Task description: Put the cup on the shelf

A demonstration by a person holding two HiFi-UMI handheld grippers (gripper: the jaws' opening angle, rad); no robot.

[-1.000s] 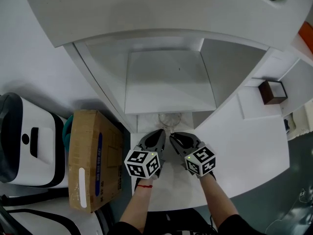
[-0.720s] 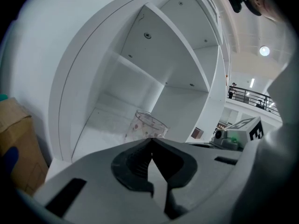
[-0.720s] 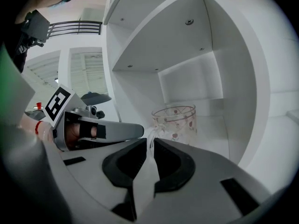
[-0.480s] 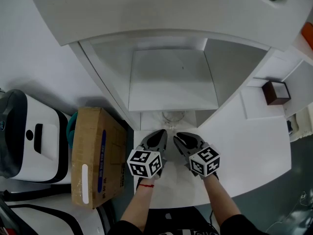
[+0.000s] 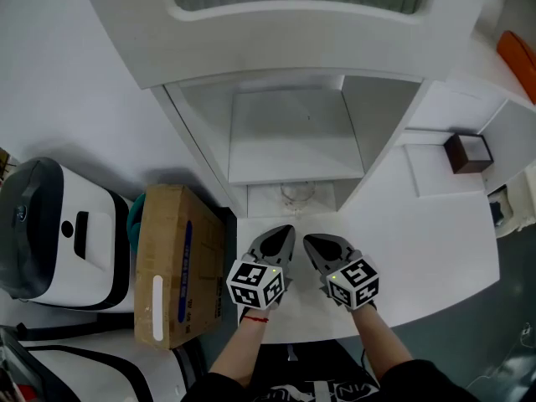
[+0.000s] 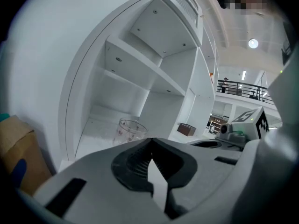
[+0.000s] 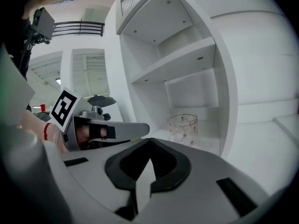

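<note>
Glass cup [image 5: 296,193] stands upright on the floor of the lowest compartment of the white shelf unit [image 5: 251,40], near its front edge and clear of both tools. Left gripper [image 6: 151,143]: jaws are pressed together at the tips with nothing between them. Right gripper [image 7: 150,141]: jaws likewise closed and empty. Both grippers sit side by side over the white table [image 5: 435,233], tips pointed toward the cup but apart from it. Compared with one second ago, both grippers are drawn back from the compartment opening: the tips then lay just beside the cup's near side, and a strip of bare table now separates them from it. The two tips also stand slightly wider apart from each other than before. The cup's position in the compartment is unchanged across the three head views. The head view now takes in more of the top of the shelf unit. A cardboard box [image 5: 172,262] lies to the left of the table, with a black and white appliance [image 5: 50,233] beyond it. A small brown box [image 5: 467,151] rests on a ledge to the right of the shelf unit; these items are not displaced.
</note>
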